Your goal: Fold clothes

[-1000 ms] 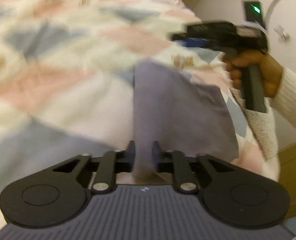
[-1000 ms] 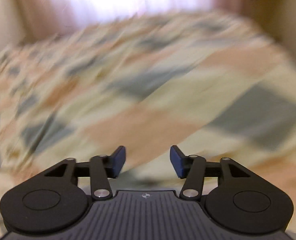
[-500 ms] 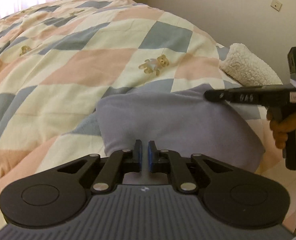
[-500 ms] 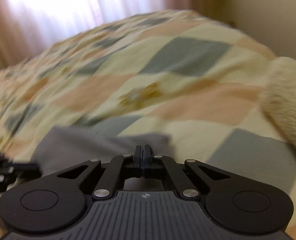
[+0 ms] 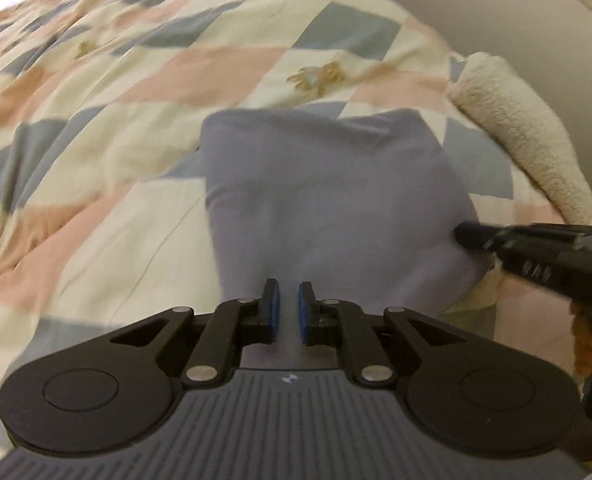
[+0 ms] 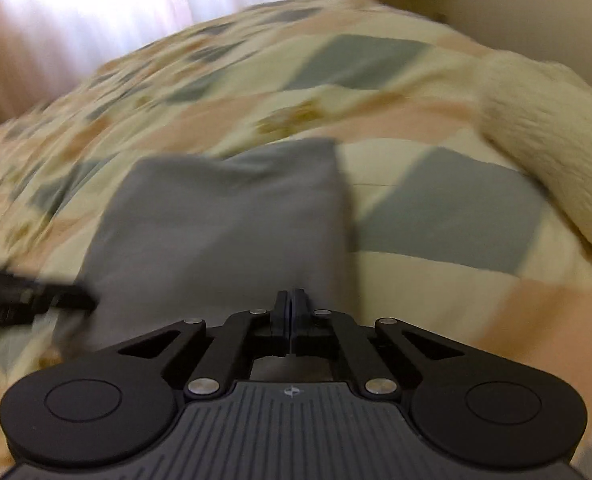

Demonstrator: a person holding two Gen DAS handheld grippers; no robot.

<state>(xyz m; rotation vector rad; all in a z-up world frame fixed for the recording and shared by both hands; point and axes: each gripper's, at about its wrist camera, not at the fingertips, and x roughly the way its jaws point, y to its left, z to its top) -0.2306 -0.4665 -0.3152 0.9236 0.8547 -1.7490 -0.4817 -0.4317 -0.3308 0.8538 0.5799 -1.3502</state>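
A grey-lilac folded garment (image 5: pixel 328 200) lies on the checked quilt; it also shows in the right wrist view (image 6: pixel 223 224). My left gripper (image 5: pixel 288 306) sits at the garment's near edge, its jaws a narrow gap apart with cloth showing between them. My right gripper (image 6: pixel 292 308) is shut at the garment's near right corner, seemingly pinching the cloth. The right gripper shows in the left wrist view (image 5: pixel 468 236) at the garment's right edge. The left gripper shows in the right wrist view (image 6: pixel 79 302) at its left edge.
The checked quilt (image 5: pixel 115 128) in pink, cream and grey-blue covers the bed. A cream fleece item (image 5: pixel 524 128) lies at the right edge by the wall; it also shows in the right wrist view (image 6: pixel 548 136). A bright curtained window (image 6: pixel 95 12) is behind the bed.
My left jaws have opened slightly from nearly closed. Both grippers have drawn back toward me along the garment, which now lies flatter and more squared. The right gripper stays shut.
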